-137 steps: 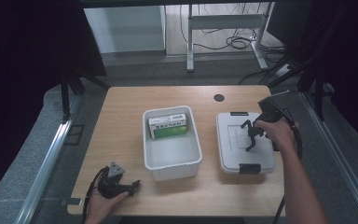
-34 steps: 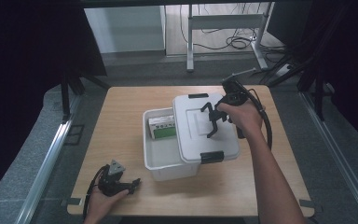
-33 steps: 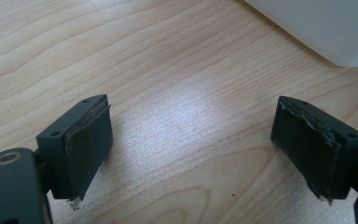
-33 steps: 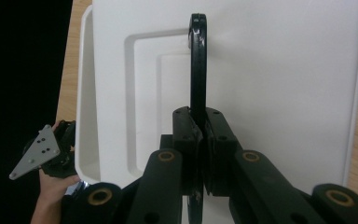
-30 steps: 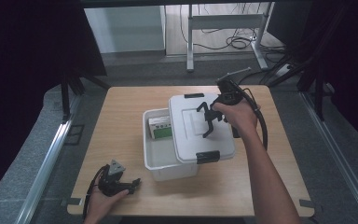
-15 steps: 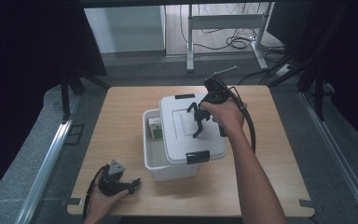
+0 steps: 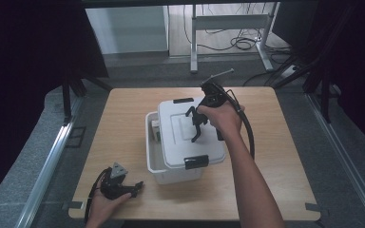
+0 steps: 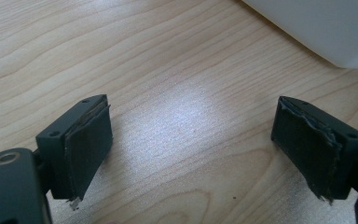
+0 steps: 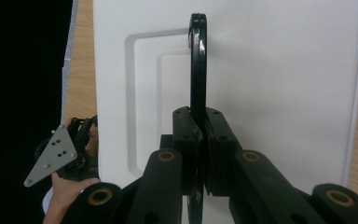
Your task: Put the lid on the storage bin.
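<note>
On the wooden counter (image 7: 275, 142) a white bin (image 7: 171, 173) stands at the centre, the white lid (image 7: 190, 137) held askew above it by its black handle (image 9: 198, 60) in the right gripper (image 7: 197, 124) with jaws clamped, while the left gripper (image 7: 135, 187) rests at 7 o'clock with jaws wide open and empty.

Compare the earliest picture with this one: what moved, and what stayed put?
The right tongs, shut on the lid's black handle, carried the white lid leftward from the table to over the white bin, which it now mostly covers. The left tongs stayed open, resting near the table's front edge. The bin did not move.
</note>
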`<act>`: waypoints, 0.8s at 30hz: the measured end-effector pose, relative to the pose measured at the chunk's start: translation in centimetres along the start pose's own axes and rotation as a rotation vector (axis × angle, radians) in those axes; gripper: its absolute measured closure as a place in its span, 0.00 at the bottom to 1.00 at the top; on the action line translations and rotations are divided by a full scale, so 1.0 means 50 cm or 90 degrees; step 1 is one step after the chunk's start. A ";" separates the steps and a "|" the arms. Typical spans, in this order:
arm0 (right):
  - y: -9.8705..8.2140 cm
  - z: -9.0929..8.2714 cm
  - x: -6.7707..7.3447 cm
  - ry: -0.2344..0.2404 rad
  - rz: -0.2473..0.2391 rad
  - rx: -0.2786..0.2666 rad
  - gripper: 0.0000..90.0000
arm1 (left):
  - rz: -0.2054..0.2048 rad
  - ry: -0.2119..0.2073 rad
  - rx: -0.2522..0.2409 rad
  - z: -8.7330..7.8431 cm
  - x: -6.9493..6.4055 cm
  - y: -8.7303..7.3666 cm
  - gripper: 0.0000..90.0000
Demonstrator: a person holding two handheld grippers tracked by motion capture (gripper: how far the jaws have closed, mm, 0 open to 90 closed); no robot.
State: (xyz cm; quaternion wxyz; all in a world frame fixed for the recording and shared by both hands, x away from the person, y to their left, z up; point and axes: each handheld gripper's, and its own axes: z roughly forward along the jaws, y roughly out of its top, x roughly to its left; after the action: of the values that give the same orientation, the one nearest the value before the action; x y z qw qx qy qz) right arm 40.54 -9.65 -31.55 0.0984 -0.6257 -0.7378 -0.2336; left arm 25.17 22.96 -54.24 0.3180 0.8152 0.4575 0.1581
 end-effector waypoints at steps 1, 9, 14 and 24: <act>0.000 0.000 0.003 0.002 0.003 0.000 0.95 | 0.000 0.000 0.000 0.000 0.000 0.000 0.14; 0.002 0.012 0.026 0.004 -0.011 0.010 0.95 | 0.001 -0.001 -0.001 0.000 0.000 0.000 0.14; 0.004 0.023 0.038 0.012 -0.009 0.015 0.95 | 0.000 0.000 -0.001 0.000 0.000 0.000 0.14; 0.007 0.042 0.061 0.012 -0.014 0.027 0.95 | 0.001 -0.001 -0.002 0.001 0.000 0.000 0.14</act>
State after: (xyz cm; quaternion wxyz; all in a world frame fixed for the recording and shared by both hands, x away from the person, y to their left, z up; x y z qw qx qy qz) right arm 40.61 -5.96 -31.97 0.1163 -0.6129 -0.7485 -0.2247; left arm 25.19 22.97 -54.27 0.3197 0.8152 0.4563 0.1582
